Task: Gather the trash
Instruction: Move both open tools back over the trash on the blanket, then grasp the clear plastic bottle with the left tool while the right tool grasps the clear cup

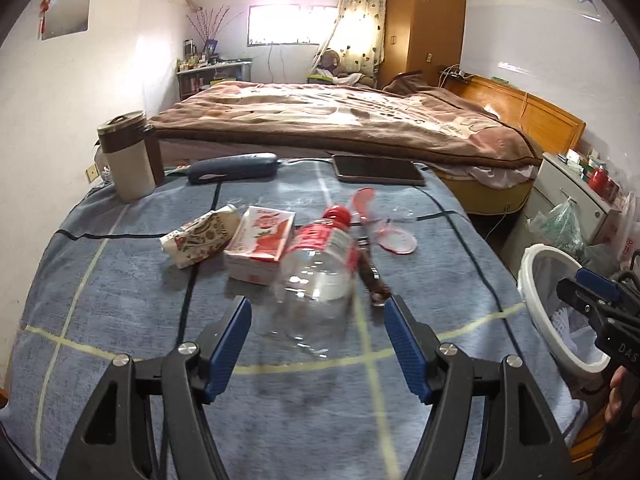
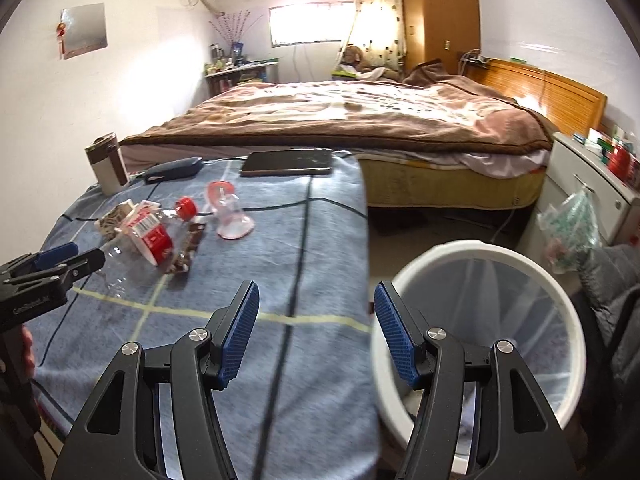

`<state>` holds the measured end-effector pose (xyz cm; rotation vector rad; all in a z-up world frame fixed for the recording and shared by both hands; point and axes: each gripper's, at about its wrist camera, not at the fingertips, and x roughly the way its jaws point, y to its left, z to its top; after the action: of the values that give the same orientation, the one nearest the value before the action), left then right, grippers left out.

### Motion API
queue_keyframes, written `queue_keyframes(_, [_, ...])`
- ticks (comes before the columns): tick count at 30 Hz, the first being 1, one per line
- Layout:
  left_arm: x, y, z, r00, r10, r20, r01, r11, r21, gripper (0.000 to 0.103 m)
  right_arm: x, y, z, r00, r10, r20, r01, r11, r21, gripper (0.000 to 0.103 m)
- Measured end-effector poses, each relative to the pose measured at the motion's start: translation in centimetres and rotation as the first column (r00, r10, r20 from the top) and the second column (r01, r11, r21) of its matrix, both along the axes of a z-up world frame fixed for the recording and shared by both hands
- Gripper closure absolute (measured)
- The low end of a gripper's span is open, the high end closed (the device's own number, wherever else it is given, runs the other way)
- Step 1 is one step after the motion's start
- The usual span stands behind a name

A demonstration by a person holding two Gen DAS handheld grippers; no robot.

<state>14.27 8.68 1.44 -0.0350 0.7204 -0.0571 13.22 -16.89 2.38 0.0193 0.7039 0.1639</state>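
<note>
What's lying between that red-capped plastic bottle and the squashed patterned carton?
A red-and-white box lies between the bottle and the patterned carton, close against both. The left wrist view shows it best.

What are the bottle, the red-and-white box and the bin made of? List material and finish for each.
Clear red-capped bottle: thin glossy plastic, probably; the cloth shows through it and highlights glint.
Red-and-white box: printed cardboard, likely; crisp folded edges, slight sheen.
White round bin: smooth moulded plastic rim, apparently, with a translucent film liner inside.
</note>
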Motion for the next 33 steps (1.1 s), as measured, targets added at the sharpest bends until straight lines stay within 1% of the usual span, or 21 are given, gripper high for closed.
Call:
queue_keyframes(2, [0.5, 0.5, -0.3, 1.0, -0.008, -0.015, 0.008, 1.0, -0.011, 0.032, 0.4, 0.6, 0.0, 1.0, 0.011, -0.004, -0.011, 1.0, -0.005, 0.041])
queue_keyframes(5, [1.5, 0.6, -0.8, 0.999, -0.029, -0.033, 0.029, 1.0, -0.002, 0.032, 0.9, 1.5, 0.0, 1.0, 0.028, -0.009, -0.028, 0.999, -0.016, 0.041])
queue_keyframes(7, [2.4, 0.5, -1.0, 0.997, -0.049, -0.053, 0.048, 0.999, -0.009, 0.032, 1.3, 1.9, 0.0, 0.999, 0.035, -0.01, -0.035, 0.999, -0.016, 0.041])
queue_keyframes(10, [3.3, 0.0, -1.1, 0.996, -0.072, -0.059, 0.073, 0.997, 0.015, 0.032, 1.9, 2.5, -0.1, 0.999, 0.042, -0.018, -0.042, 0.999, -0.013, 0.041])
queue_keyframes(12, [4.2, -0.1, -1.5, 0.993, -0.087, -0.08, 0.087, 0.996, 0.003, 0.032, 2.7, 2.8, -0.3, 0.998, 0.048, -0.03, -0.048, 0.999, -0.007, 0.041])
queue_keyframes(14, [5.0, -0.2, -1.9, 0.991, -0.09, -0.1, 0.09, 0.996, -0.004, 0.032, 3.6, 3.1, -0.5, 0.997, 0.058, -0.045, -0.057, 0.998, 0.009, 0.041])
queue_keyframes(16, [5.5, -0.3, -2.3, 0.99, -0.088, -0.111, 0.09, 0.996, 0.012, 0.032, 4.2, 3.5, -0.5, 0.997, 0.065, -0.05, -0.064, 0.998, 0.006, 0.041])
queue_keyframes(18, [5.9, -0.3, -2.6, 0.988, -0.094, -0.118, 0.095, 0.995, 0.002, 0.032, 4.9, 4.1, -0.4, 0.996, 0.08, -0.051, -0.08, 0.997, -0.006, 0.041])
queue_keyframes(21, [6.3, 0.0, -3.0, 0.988, -0.094, -0.124, 0.091, 0.995, -0.035, 0.032, 6.1, 4.5, -0.6, 0.994, 0.091, -0.067, -0.091, 0.996, 0.01, 0.041])
queue_keyframes(23, [6.5, 0.2, -3.2, 0.987, -0.096, -0.128, 0.091, 0.995, -0.044, 0.032, 6.9, 4.7, -0.7, 0.992, 0.102, -0.076, -0.1, 0.995, 0.027, 0.041])
queue_keyframes(25, [6.5, 0.4, -3.4, 0.988, -0.09, -0.129, 0.085, 0.995, -0.048, 0.035, 7.5, 5.0, -0.8, 0.99, 0.117, -0.084, -0.114, 0.993, 0.041, 0.041])
queue_keyframes(28, [6.5, 0.6, -3.3, 0.989, -0.091, -0.119, 0.083, 0.994, -0.068, 0.036, 8.6, 5.7, -1.3, 0.984, 0.151, -0.096, -0.145, 0.988, 0.06, 0.041])
queue_keyframes(33, [6.4, 0.6, -3.3, 0.99, -0.089, -0.109, 0.082, 0.994, -0.065, 0.036, 10.5, 6.8, -2.1, 0.977, 0.178, -0.12, -0.169, 0.982, 0.08, 0.041])
